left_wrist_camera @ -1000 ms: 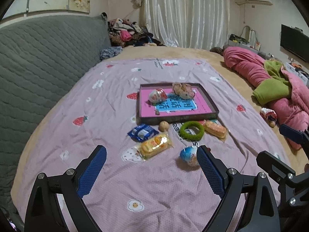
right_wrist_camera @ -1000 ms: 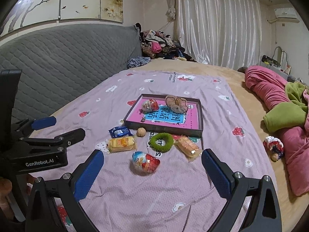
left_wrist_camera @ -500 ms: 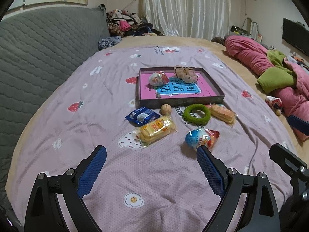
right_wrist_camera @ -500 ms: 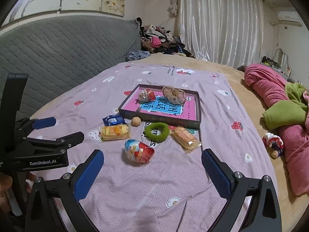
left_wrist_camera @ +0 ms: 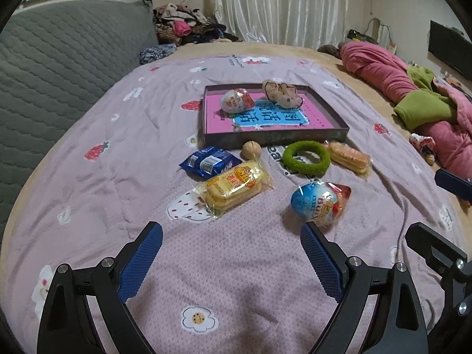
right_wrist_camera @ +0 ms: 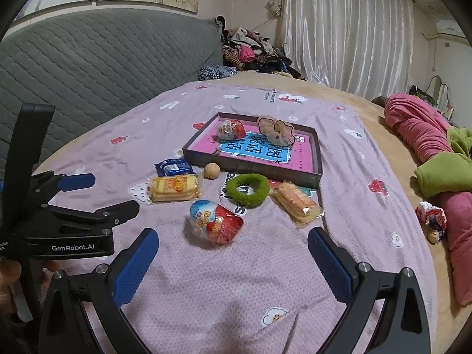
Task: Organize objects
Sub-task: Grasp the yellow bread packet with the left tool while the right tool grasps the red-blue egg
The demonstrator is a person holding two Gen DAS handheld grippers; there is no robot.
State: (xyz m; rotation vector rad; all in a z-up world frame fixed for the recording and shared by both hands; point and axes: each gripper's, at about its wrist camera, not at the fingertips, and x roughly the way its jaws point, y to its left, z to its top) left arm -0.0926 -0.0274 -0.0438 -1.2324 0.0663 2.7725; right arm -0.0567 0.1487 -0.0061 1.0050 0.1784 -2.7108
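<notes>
While both grippers hang wide open (holding nothing), the blue-and-red toy egg (right_wrist_camera: pixel 215 221) lies just ahead of the right gripper (right_wrist_camera: pixel 233 253), nearer than the left gripper (left_wrist_camera: pixel 230 250).

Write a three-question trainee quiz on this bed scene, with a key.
1. True or false: the green ring lies inside the tray.
2. Which lies nearest the left gripper? A) blue packet B) blue-and-red egg toy C) walnut
3. Fill in: apart from the printed card, the tray holds ___ things.

Key
1. False: it lies on the bedspread, just in front of the tray.
2. B.
3. Two: a red-and-white egg toy and a beige scrunchie.
</notes>
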